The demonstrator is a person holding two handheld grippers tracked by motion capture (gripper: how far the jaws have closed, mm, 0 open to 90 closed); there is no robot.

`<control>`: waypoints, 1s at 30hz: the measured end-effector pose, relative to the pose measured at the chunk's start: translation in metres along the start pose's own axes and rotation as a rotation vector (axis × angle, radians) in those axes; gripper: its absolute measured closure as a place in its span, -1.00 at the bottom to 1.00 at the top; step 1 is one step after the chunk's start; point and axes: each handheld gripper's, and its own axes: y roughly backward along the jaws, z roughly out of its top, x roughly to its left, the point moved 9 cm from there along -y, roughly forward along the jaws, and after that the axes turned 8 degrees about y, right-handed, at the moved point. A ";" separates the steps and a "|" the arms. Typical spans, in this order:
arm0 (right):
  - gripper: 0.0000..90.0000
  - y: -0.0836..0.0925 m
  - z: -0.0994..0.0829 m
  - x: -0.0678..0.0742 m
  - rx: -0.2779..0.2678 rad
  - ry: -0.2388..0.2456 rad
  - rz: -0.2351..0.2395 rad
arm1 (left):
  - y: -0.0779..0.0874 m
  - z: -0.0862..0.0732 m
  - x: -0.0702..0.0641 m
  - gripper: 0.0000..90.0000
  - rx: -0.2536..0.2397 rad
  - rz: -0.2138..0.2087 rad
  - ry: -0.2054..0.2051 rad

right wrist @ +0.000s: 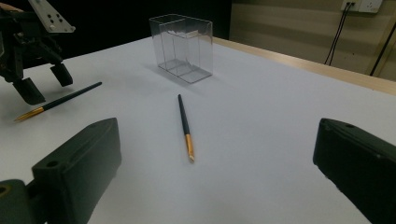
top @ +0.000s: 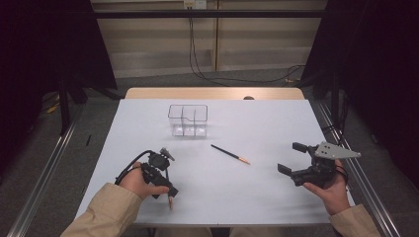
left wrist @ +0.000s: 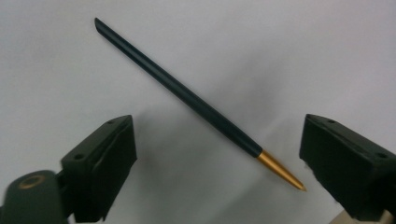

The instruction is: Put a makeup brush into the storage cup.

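Observation:
A thin dark stick with a gold tip [left wrist: 196, 102] lies flat on the white table [top: 257, 123]. My left gripper [left wrist: 217, 140] hovers right above it, pointing down. Its jaws stand wide apart on either side of the stick, neither touching it. In the high view this stick's gold tip [top: 170, 201] pokes out below the left gripper [top: 167, 180] near the front edge. A second dark stick with a gold end [top: 230, 154] lies mid-table. My right gripper [top: 291, 158] rests open at the right, with nothing between its jaws.
A clear plastic box with inner partitions [top: 188, 120] stands upright at the back centre of the table. In the right gripper view the box [right wrist: 182, 46] is beyond the second stick [right wrist: 185, 123], and the left gripper [right wrist: 45, 83] is at far left.

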 end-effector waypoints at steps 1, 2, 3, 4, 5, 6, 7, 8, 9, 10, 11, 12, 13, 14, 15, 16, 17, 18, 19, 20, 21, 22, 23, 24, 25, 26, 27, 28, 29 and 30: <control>-0.99 0.000 0.000 0.000 0.000 0.000 0.000 | -0.001 0.000 -0.001 -0.69 0.000 0.002 -0.003; -0.99 0.000 0.000 0.000 0.000 0.000 0.001 | -0.001 -0.001 0.000 -0.64 0.004 0.005 -0.011; -0.99 0.000 0.000 0.000 0.002 0.001 0.001 | -0.002 -0.001 -0.001 -0.61 0.009 0.003 -0.010; -0.99 0.000 -0.001 0.000 0.004 0.000 0.002 | -0.003 -0.001 -0.001 -0.57 0.011 0.000 -0.015; -0.99 0.000 -0.001 0.000 0.004 0.001 0.004 | -0.004 -0.002 -0.001 -0.53 0.017 -0.001 -0.013; -0.99 0.000 -0.001 0.000 0.005 0.000 0.002 | -0.005 -0.002 0.000 -0.48 0.020 0.003 -0.017; -0.99 0.000 -0.001 0.000 0.006 0.000 0.001 | -0.005 -0.002 0.001 -0.46 0.021 0.008 -0.026; -0.99 0.000 -0.001 0.000 0.006 0.000 0.000 | -0.005 -0.002 0.001 -0.44 0.021 0.012 -0.023; -0.99 0.000 -0.001 0.000 0.005 -0.001 -0.001 | -0.005 -0.002 0.001 -0.41 0.022 0.019 -0.030; -0.99 0.000 -0.001 0.000 0.007 0.000 0.000 | -0.005 -0.002 0.002 -0.36 0.022 0.023 -0.029; -0.99 0.000 -0.001 0.000 0.006 -0.002 0.001 | -0.005 -0.003 0.001 -0.34 0.025 0.026 -0.033; -0.98 0.000 -0.001 0.000 0.005 -0.001 0.002 | -0.004 -0.003 0.003 -0.32 0.025 0.041 -0.056; -0.98 0.000 -0.001 0.000 0.006 -0.001 0.002 | -0.004 -0.003 0.003 -0.27 0.027 0.052 -0.065; -0.98 0.000 -0.001 0.000 0.006 0.001 0.001 | -0.004 -0.003 0.003 -0.23 0.025 0.062 -0.073; -0.98 0.000 -0.001 0.000 0.006 0.002 0.001 | -0.004 -0.003 0.003 -0.20 0.029 0.071 -0.081; -0.98 0.000 -0.001 0.000 0.007 0.002 0.000 | -0.004 -0.004 0.002 -0.15 0.030 0.087 -0.093; -0.98 0.000 -0.001 0.000 0.007 0.003 -0.001 | -0.004 -0.004 0.004 -0.09 0.039 0.101 -0.119; -0.98 0.000 -0.001 0.000 0.007 0.003 0.000 | -0.004 -0.004 0.004 -0.03 0.044 0.106 -0.124; -0.98 0.000 -0.001 0.000 0.007 0.002 0.000 | -0.004 -0.004 0.004 0.03 0.047 0.112 -0.131; -0.98 0.000 -0.001 0.000 0.007 0.002 0.000 | -0.003 -0.004 0.004 0.10 0.048 0.118 -0.131; -0.98 0.000 -0.001 0.000 0.007 0.003 0.000 | -0.003 -0.004 0.004 0.17 0.053 0.116 -0.134; -0.98 0.000 -0.001 0.000 0.007 0.003 0.000 | -0.003 -0.005 0.004 0.22 0.057 0.116 -0.137; -0.98 0.000 -0.001 0.000 0.008 0.004 0.000 | -0.002 -0.005 0.004 0.28 0.062 0.116 -0.141; -0.98 0.000 -0.001 0.000 0.007 0.005 0.000 | -0.002 -0.005 0.004 0.35 0.065 0.115 -0.142; -0.98 0.000 -0.001 0.000 0.007 0.004 0.000 | -0.002 -0.005 0.005 0.42 0.063 0.116 -0.139; -0.98 0.000 -0.001 0.000 0.007 0.003 -0.001 | -0.002 -0.004 0.005 0.47 0.060 0.115 -0.138; -0.98 0.000 -0.001 0.000 0.007 0.003 -0.001 | -0.001 -0.004 0.006 0.53 0.063 0.110 -0.135; -0.97 0.000 -0.001 -0.001 0.007 0.004 -0.001 | -0.001 -0.004 0.006 0.60 0.061 0.106 -0.128; -0.97 0.000 -0.001 -0.001 0.008 0.004 -0.001 | -0.001 -0.004 0.007 0.69 0.063 0.102 -0.128; -0.97 0.000 -0.001 -0.001 0.008 0.005 -0.001 | -0.001 -0.004 0.007 0.75 0.062 0.105 -0.127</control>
